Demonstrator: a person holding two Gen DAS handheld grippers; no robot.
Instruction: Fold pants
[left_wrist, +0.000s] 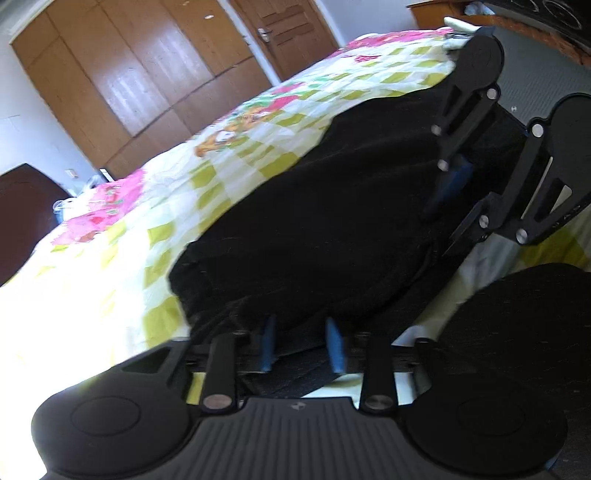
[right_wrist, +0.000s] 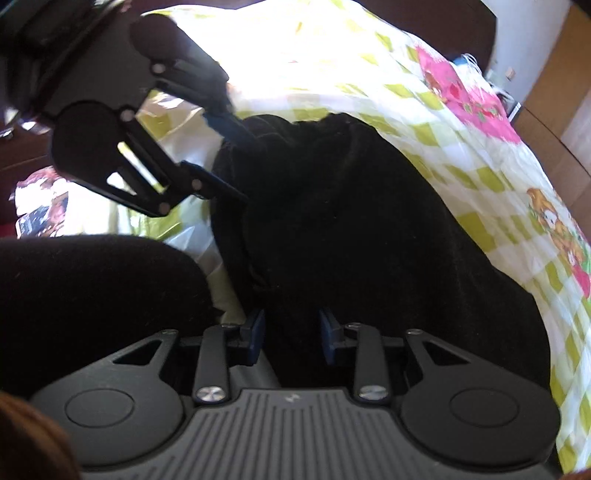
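Black pants lie bunched in a thick pile on a checked bedspread. In the left wrist view my left gripper sits at the pile's near edge, black cloth filling the narrow gap between its blue pads. The right gripper reaches into the same pile from the right. The right wrist view shows the pants running away from my right gripper, whose blue pads press on a fold of the cloth. The left gripper bites the pile's far left corner.
A person's knee in black cloth rests on the bed beside the pants, also seen as the knee. Wooden wardrobe doors and a door stand beyond the bed. Dark furniture is at the left.
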